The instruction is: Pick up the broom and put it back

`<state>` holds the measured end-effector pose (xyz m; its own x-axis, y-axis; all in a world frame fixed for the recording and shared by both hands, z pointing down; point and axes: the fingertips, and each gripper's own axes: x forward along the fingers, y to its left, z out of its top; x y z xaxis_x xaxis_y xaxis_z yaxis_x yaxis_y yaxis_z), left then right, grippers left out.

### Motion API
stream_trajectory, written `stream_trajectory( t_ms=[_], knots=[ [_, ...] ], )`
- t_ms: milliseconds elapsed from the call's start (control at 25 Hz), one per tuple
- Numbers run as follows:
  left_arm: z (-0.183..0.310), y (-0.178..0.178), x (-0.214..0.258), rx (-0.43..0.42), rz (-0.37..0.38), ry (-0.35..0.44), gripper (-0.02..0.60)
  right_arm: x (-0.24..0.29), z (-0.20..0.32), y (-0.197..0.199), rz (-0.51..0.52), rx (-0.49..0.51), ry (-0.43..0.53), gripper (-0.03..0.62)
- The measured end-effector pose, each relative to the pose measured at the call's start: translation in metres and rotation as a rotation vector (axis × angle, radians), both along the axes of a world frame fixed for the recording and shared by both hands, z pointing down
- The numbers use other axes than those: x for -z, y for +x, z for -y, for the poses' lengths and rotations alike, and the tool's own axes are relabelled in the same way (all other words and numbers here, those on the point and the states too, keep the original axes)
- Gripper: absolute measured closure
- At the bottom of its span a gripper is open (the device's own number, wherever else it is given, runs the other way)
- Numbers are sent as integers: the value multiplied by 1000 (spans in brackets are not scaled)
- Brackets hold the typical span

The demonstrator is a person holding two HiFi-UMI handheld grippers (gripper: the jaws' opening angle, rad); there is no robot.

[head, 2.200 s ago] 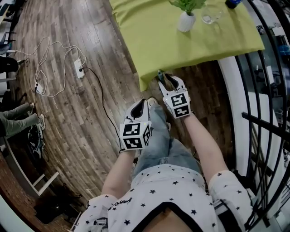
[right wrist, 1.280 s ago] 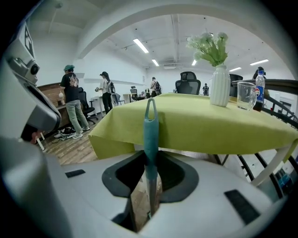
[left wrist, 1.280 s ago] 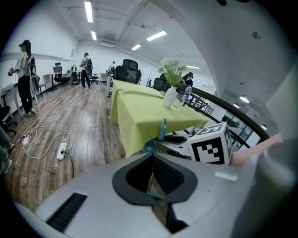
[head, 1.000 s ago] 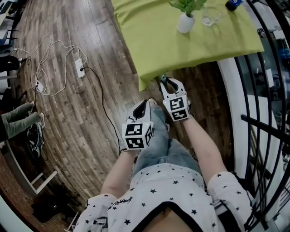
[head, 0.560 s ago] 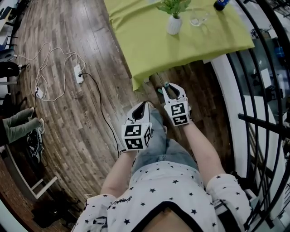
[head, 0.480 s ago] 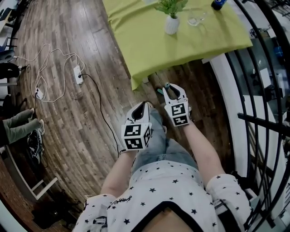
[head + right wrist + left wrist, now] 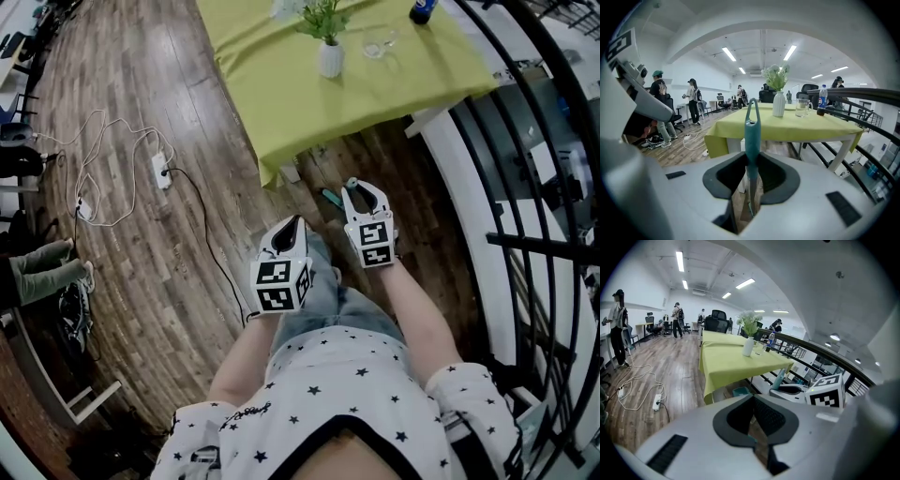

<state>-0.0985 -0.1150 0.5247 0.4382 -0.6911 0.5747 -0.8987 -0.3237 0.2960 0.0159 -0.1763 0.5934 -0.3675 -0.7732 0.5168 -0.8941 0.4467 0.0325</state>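
My right gripper (image 7: 354,185) is shut on the broom's teal handle (image 7: 751,136), which stands up between its dark pads with the hanging loop on top. In the head view only a short teal piece of the broom (image 7: 331,197) shows left of that gripper; its head is hidden. In the right gripper view the right gripper (image 7: 751,161) points toward the table. My left gripper (image 7: 295,221) hangs lower and to the left, over the person's jeans. Its jaws look shut with nothing between them (image 7: 753,399). The left gripper view also catches the right gripper (image 7: 790,390) with the broom handle (image 7: 779,378).
A table with a yellow-green cloth (image 7: 319,94) stands ahead, bearing a white vase with a plant (image 7: 329,58), a glass (image 7: 375,45) and a bottle (image 7: 422,9). A black railing (image 7: 525,187) runs along the right. A power strip with cables (image 7: 161,171) lies on the wood floor at left.
Both grippers have drawn back from the table's edge and risen a little. The right one still grips the teal handle. The table has slid up and left in the view.
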Motion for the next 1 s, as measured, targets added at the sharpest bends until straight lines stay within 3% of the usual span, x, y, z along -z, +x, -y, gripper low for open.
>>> stream_trajectory(
  t_ms=[1000],
  knots=[
    [-39,55,59,-73,15,108,571,105,-63,87,41,-112,151,517]
  ],
)
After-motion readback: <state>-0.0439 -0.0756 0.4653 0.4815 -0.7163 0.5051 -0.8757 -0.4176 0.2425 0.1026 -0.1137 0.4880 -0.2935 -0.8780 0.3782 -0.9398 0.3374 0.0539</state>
